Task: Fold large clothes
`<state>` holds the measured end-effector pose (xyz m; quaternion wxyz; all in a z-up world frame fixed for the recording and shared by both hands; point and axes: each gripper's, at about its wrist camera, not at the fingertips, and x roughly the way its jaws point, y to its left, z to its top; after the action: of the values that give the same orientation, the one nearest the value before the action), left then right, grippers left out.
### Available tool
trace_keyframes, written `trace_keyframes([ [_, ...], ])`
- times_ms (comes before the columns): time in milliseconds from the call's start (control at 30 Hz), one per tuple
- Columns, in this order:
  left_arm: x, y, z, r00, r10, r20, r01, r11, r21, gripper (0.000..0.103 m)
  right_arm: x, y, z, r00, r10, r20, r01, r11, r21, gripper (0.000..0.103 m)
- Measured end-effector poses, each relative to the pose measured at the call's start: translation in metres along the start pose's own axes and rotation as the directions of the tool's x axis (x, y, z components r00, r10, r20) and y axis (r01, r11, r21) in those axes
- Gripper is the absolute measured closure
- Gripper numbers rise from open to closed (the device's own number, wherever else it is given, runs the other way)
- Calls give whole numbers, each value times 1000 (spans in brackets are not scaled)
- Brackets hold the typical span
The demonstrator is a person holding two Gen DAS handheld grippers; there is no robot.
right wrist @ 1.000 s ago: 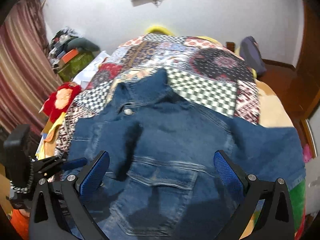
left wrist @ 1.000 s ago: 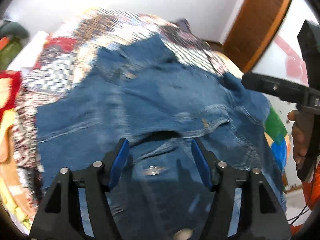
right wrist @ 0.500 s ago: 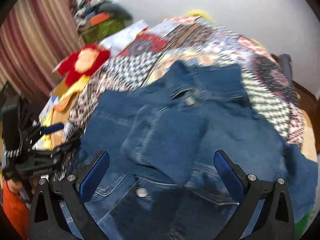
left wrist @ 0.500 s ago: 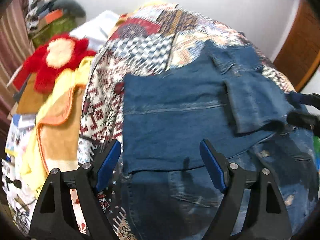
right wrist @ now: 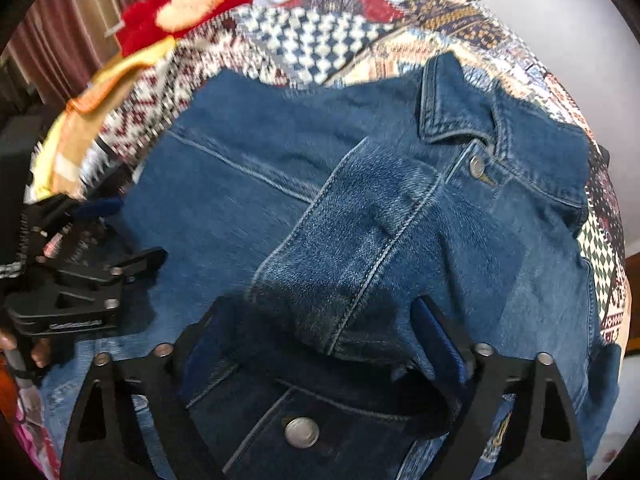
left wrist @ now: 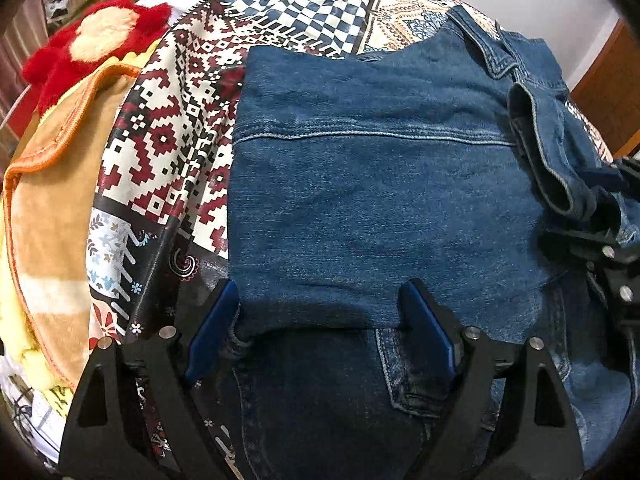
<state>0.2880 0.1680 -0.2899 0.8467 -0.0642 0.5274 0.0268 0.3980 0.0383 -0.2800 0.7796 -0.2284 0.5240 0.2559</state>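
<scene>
A blue denim jacket (left wrist: 380,208) lies spread on a bed covered by a patchwork quilt (left wrist: 168,136) of checked and geometric panels. One side of the jacket is folded over across the body, so a broad plain panel with a stitched seam faces up in the left wrist view. The left hand-held gripper (left wrist: 320,332) sits at the near edge of that folded panel, its 2 blue-padded fingers (left wrist: 208,340) spread wide on either side of the hem, with cloth lying between them but not pinched. In the right wrist view the collar (right wrist: 452,100) and a metal button (right wrist: 477,167) show near the top, and a sleeve (right wrist: 360,248) runs diagonally across the jacket's front toward the camera. The right hand-held gripper (right wrist: 320,344) has its fingers set wide, with the sleeve's cuff end lying in the gap; neither pad presses the denim. Left of the quilt lie a tan blanket with orange trim (left wrist: 52,184) and a red plush toy (left wrist: 92,36). The left tool also appears at the left edge of the right wrist view.
</scene>
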Motion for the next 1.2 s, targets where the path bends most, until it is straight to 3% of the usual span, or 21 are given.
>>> trace_keyframes([
  [67,2,-1,0,1000,7,3,-7,1000,9,18,-1,-2,1,1000,-7,18,7,1000,-2,24],
  [133,2,-1,-1,1000,6,4,-6,1000,6,17,-4,-6,1,999,-15,39,15,1000,13,45],
  [200,2,0,-1,1000,6,3,-6,1000,2,16,-8,-11,0,999,-1,55,-1,999,32,54],
  [333,5,4,0,1000,-9,-8,9,1000,-20,14,-25,-18,-3,993,10,114,-19,997,79,83],
  [567,-2,1,4,999,25,-28,-25,1000,-2,15,-81,-49,-13,967,-8,256,-37,985,170,86],
  [700,-29,-14,16,998,57,39,-58,997,41,15,-104,-81,-29,956,-34,293,-37,972,234,90],
  [967,-79,-80,48,978,20,206,-60,980,191,15,-110,-146,-77,959,-62,276,-46,928,369,93],
  [1067,-71,-110,60,980,12,197,-61,967,247,15,-104,-163,-95,963,-60,263,-54,913,405,93],
  [1200,-50,-145,62,990,-54,127,15,957,288,15,-95,-183,-121,971,-72,228,-38,895,444,93],
])
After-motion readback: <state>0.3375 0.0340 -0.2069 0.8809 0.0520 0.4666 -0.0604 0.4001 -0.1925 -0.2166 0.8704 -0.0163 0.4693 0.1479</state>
